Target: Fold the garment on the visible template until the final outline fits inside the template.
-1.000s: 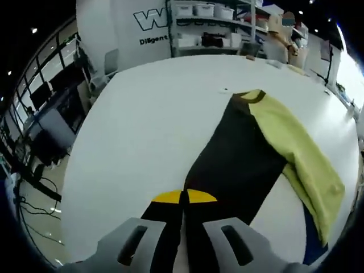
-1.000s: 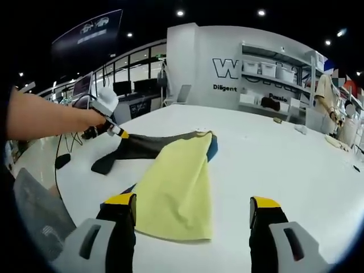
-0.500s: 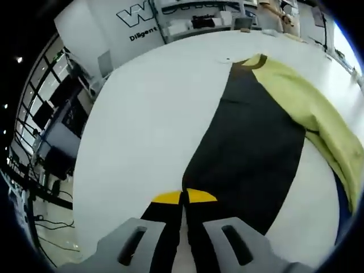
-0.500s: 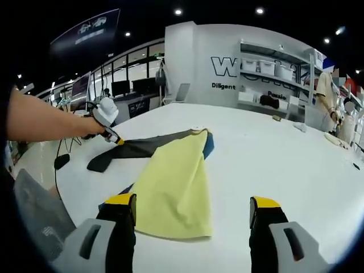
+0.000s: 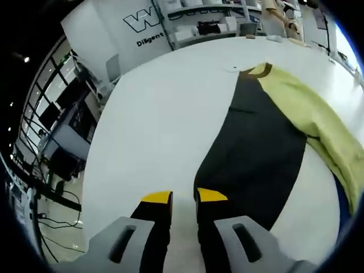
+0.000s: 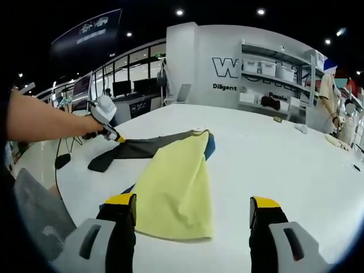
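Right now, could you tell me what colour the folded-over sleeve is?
Pale yellow-green sleeve, clearest in the right gripper view.

Bare table (image 6: 296, 165) beside garment (image 6: 173, 185)

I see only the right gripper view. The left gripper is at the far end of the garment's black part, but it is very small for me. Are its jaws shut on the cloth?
Observer: No. In the left gripper view the left gripper has its jaws a little apart, and bare table shows between the tips.
Operator: Then where is the black part, seen from there?
Observer: The black part lies spread flat on the table. Its near end runs behind one jaw tip, not into the gap between the two.
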`<control>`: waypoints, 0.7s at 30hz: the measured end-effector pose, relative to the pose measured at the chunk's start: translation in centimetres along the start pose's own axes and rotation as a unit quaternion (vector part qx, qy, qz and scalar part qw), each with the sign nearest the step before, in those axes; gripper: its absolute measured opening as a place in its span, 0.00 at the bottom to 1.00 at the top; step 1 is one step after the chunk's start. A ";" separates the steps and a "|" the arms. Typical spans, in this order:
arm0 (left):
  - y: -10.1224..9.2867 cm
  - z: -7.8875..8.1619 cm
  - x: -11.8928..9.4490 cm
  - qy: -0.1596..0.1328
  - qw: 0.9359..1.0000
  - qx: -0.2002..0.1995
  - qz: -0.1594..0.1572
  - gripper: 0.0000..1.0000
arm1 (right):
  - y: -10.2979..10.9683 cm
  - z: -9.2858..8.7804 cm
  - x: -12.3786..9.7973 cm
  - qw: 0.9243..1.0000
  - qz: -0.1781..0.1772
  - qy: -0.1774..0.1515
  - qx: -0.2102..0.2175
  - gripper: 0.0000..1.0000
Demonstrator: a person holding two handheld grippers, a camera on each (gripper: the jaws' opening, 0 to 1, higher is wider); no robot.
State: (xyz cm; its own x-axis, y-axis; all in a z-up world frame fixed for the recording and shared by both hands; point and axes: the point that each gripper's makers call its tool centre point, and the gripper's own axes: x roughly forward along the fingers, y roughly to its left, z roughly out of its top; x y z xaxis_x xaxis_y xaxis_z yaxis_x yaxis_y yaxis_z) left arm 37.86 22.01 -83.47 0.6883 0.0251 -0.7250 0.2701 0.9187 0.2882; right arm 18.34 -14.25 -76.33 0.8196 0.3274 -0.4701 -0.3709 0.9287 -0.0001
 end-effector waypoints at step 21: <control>-17.7 3.8 -8.0 -0.102 0.979 0.024 -0.177 0.14 | 0.4 0.5 -0.1 1.000 0.003 -0.008 -0.012 0.82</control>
State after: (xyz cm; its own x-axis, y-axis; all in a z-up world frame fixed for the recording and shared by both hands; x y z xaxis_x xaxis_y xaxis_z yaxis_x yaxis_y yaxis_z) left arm 30.14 4.08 -80.45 0.6647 -0.3757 -0.6458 0.5437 0.8361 0.0733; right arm 18.28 -13.84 -75.84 0.8240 0.3367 -0.4556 -0.3867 0.9220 -0.0180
